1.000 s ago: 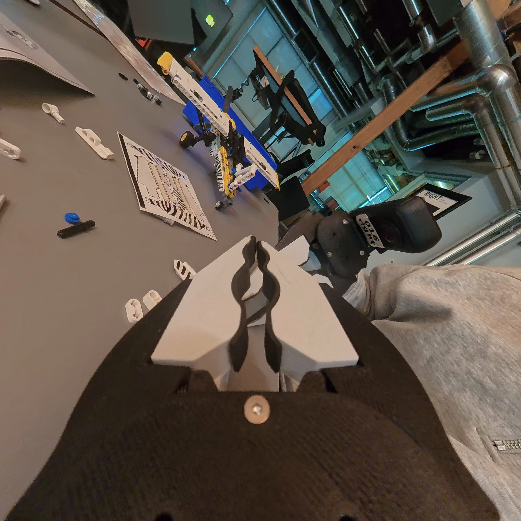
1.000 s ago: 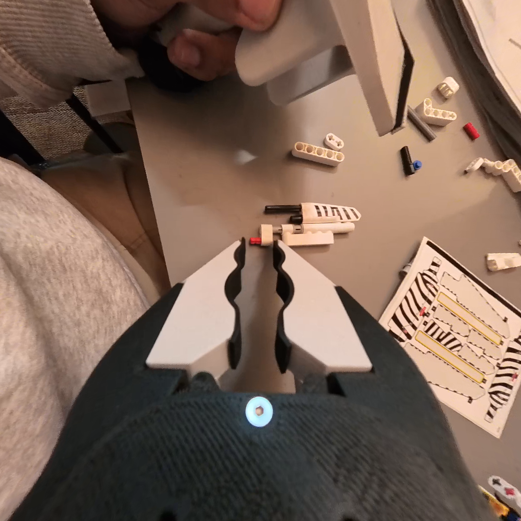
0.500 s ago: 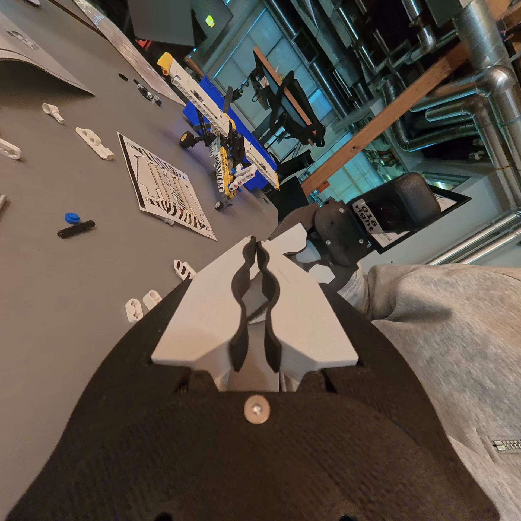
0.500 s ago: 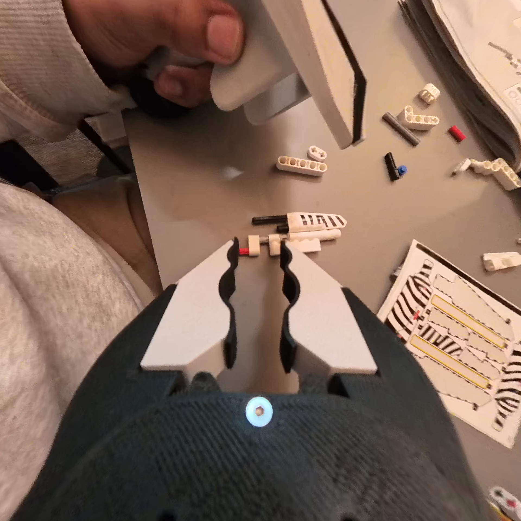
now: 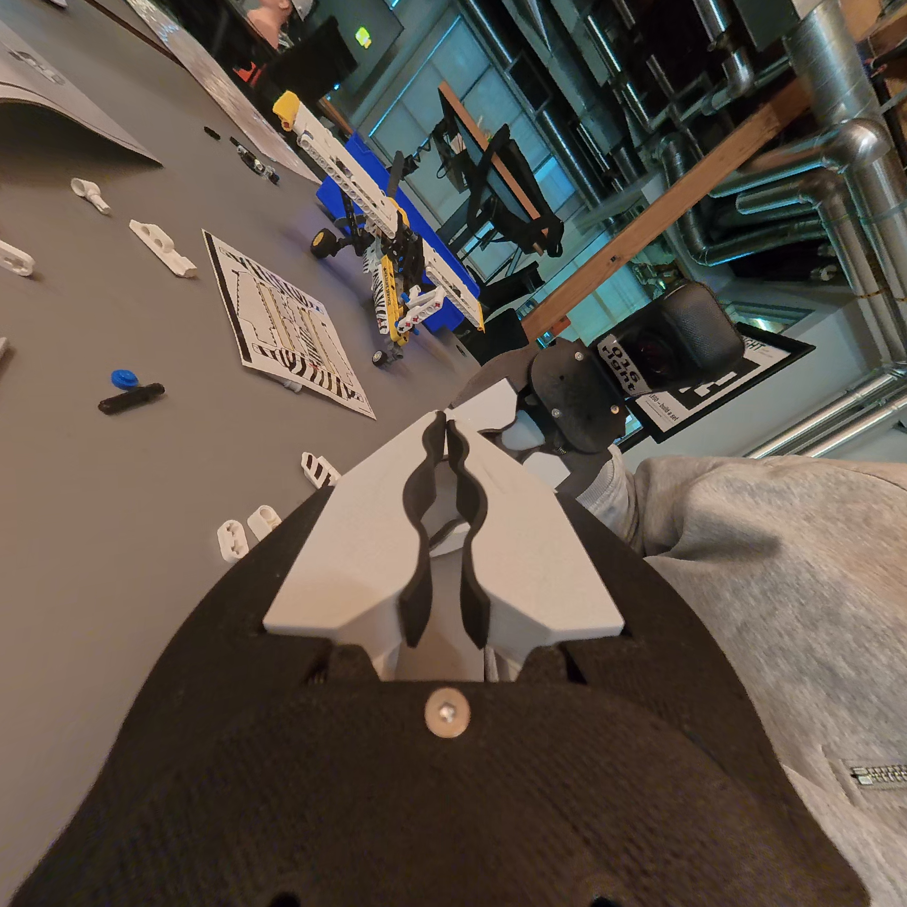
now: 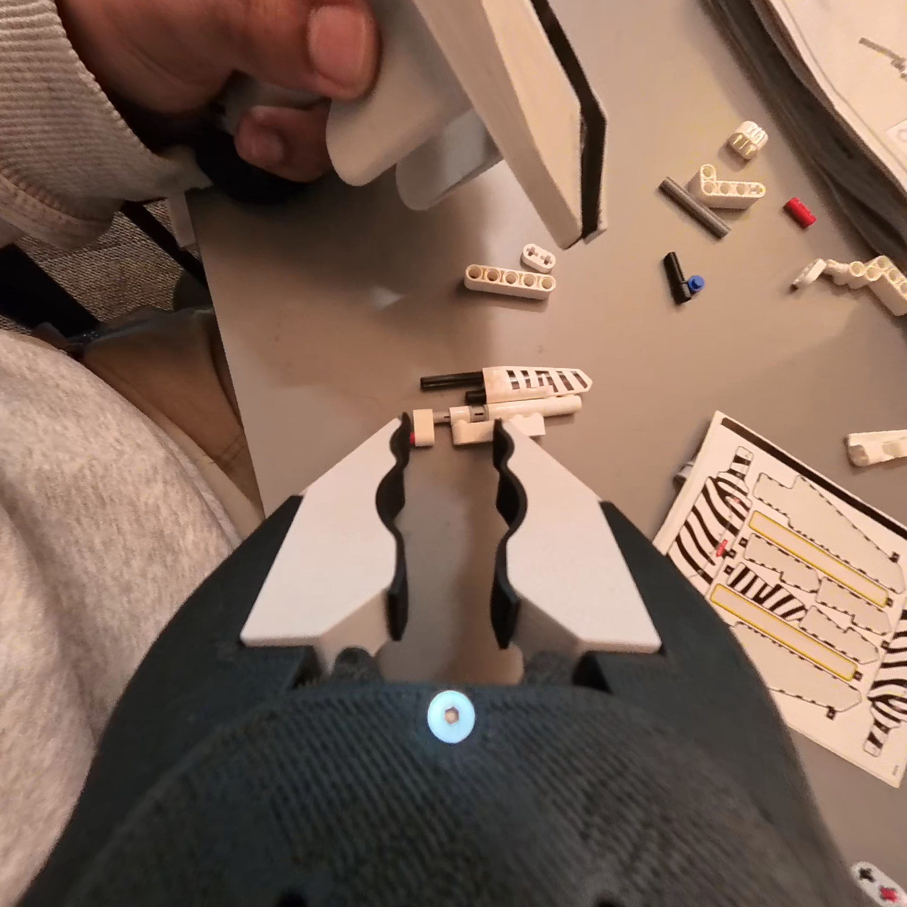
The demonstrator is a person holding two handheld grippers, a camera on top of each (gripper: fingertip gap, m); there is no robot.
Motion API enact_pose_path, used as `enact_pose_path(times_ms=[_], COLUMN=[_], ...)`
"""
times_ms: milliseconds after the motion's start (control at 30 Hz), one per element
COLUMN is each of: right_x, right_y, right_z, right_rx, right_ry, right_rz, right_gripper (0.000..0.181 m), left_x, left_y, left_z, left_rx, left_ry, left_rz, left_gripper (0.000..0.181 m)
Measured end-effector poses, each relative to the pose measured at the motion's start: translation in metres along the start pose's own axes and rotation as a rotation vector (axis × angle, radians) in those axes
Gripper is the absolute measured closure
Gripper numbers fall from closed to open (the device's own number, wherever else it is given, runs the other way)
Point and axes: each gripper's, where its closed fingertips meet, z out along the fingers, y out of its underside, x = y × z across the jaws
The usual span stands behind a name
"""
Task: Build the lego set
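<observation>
In the right wrist view my right gripper (image 6: 451, 431) is open, low over the grey table (image 6: 343, 343). Its tips straddle the left end of a small white sub-assembly (image 6: 495, 419). That end has a white bush on a red axle (image 6: 422, 428), just inside my left fingertip. A zebra-striped panel with black axles (image 6: 537, 382) lies right behind it. My left gripper (image 6: 584, 230) hangs above, shut and empty, held by a hand (image 6: 221, 64). In the left wrist view the left gripper (image 5: 444, 423) is shut, with the right gripper (image 5: 491, 400) just beyond it.
A zebra sticker sheet (image 6: 785, 579) lies to the right. Loose parts lie behind: a white beam (image 6: 510, 281), a black pin with blue piece (image 6: 680, 282), a red bush (image 6: 799, 212), and white angle beams (image 6: 726, 186). The part-built plane model (image 5: 392, 260) stands farther off. Booklets (image 6: 834, 73) are at the back right. Across from one pair of fingers to the other is roughly 8 cm. Left tips and right tips are each some 11 cm from the black pin with blue piece (image 6: 680, 282). The left camera catches it too, in the left wrist view (image 5: 141, 396).
My right gripper has opened wider and come closer around the sub-assembly's left end. The left gripper stays shut above and appears nearer in the right view.
</observation>
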Motion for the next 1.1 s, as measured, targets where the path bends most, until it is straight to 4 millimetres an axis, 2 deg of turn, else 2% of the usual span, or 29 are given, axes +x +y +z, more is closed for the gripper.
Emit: enact_pose_path(times_ms=[700, 800, 933, 1100], right_x=[0.000, 0.002, 0.006, 0.011], right_y=[0.000, -0.003, -0.003, 0.000], right_z=[0.001, 0.000, 0.000, 0.003], right_rx=[-0.006, 0.011, 0.025, 0.025], right_ry=[0.027, 0.048, 0.036, -0.009], right_rz=[-0.024, -0.032, 0.016, 0.055], right_gripper=[0.156, 0.145, 0.117, 0.112], left_x=[0.000, 0.000, 0.000, 0.000], left_y=[0.000, 0.000, 0.000, 0.000], left_z=[0.000, 0.000, 0.000, 0.000], left_rx=[0.000, 0.001, 0.000, 0.002], left_ry=[-0.001, 0.000, 0.000, 0.001], left_rz=[-0.001, -0.002, -0.002, -0.003], left_gripper=[0.181, 0.181, 0.181, 0.181])
